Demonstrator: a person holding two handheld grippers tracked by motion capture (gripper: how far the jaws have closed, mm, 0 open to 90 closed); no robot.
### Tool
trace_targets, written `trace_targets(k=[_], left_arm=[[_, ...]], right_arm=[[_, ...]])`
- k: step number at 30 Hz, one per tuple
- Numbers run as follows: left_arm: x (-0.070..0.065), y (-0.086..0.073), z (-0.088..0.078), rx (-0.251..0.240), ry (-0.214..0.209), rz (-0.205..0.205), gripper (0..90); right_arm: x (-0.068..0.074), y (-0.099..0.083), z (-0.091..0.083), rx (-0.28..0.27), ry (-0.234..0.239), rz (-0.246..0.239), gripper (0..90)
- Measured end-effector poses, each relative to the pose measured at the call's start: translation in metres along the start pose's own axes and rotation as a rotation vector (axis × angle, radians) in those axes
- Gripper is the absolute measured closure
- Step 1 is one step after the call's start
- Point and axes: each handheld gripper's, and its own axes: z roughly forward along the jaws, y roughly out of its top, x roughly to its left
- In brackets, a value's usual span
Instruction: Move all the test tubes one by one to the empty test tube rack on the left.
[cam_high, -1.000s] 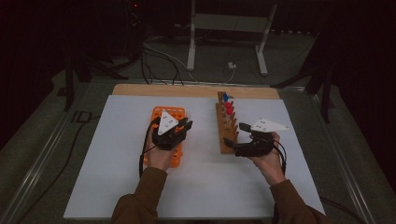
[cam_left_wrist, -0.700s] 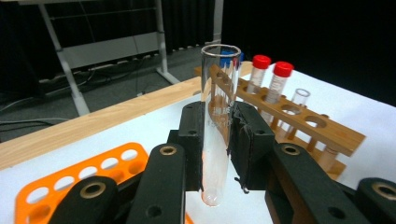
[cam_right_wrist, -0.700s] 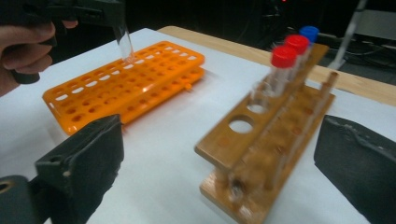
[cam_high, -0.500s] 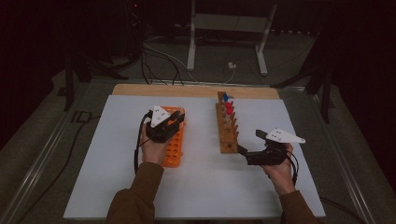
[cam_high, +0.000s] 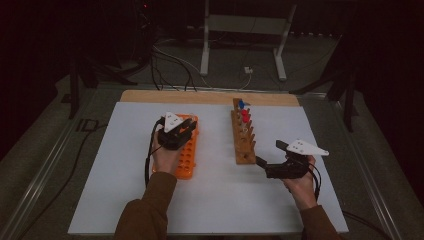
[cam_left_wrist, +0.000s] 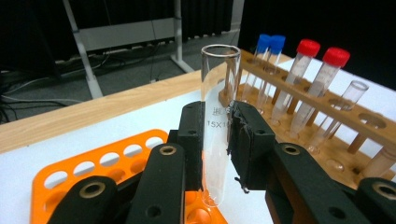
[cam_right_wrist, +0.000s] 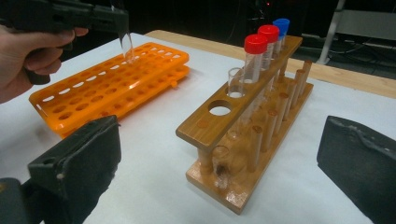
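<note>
The wooden rack (cam_high: 243, 135) stands mid-sheet on the white sheet (cam_high: 215, 200), well clear of the sheet's edges. Left of the wooden rack lies the orange rack (cam_high: 186, 155), with bare sheet between them. The left gripper (cam_left_wrist: 219, 140) hovers over the orange rack, its pads pinching the tube (cam_left_wrist: 217, 121) upright at mid-length; the tube's open mouth rises above the pads and its rounded base hangs below them. The right gripper (cam_high: 272, 157) sits just right of the wooden rack's near end, jaws spread wide after opening, nothing between them.
</note>
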Motion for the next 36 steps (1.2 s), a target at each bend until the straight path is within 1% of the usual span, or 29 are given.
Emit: trace_targets(k=[4, 6, 13, 17, 23, 25, 27, 29, 33, 36], left_arm=[[0.000, -0.003, 0.005, 0.026, 0.006, 0.001, 74.9], [0.000, -0.005, 0.007, 0.040, 0.015, 0.008, 74.9], [0.002, -0.012, 0.010, 0.069, 0.019, 0.009, 74.8], [0.005, -0.017, 0.010, 0.099, 0.030, -0.003, 74.8], [0.010, -0.023, 0.007, 0.153, 0.008, -0.003, 74.9], [0.009, -0.023, 0.007, 0.170, 0.007, 0.005, 75.0], [0.008, -0.023, 0.008, 0.197, 0.011, 0.025, 75.3], [0.007, -0.024, 0.010, 0.224, 0.014, 0.033, 75.4], [0.004, -0.024, 0.011, 0.248, 0.021, 0.050, 75.8], [0.003, -0.024, 0.012, 0.263, 0.023, 0.053, 76.0]], right_arm=[[-0.001, 0.000, -0.001, -0.003, -0.001, 0.001, 0.1], [-0.001, 0.000, -0.001, -0.005, -0.002, 0.001, 0.1], [-0.001, 0.000, -0.002, -0.005, -0.003, -0.005, 0.1], [0.000, 0.000, -0.002, -0.005, -0.001, -0.010, 0.1], [0.001, -0.001, -0.002, -0.001, -0.002, -0.017, 0.1], [0.001, -0.001, -0.002, 0.000, -0.001, -0.019, 0.1], [0.001, -0.001, -0.001, 0.002, 0.001, -0.019, 0.1], [0.002, -0.001, -0.001, 0.003, 0.003, -0.023, 0.2], [0.002, -0.001, -0.001, 0.005, 0.005, -0.024, 0.2], [0.002, -0.001, 0.000, 0.007, 0.008, -0.026, 0.2]])
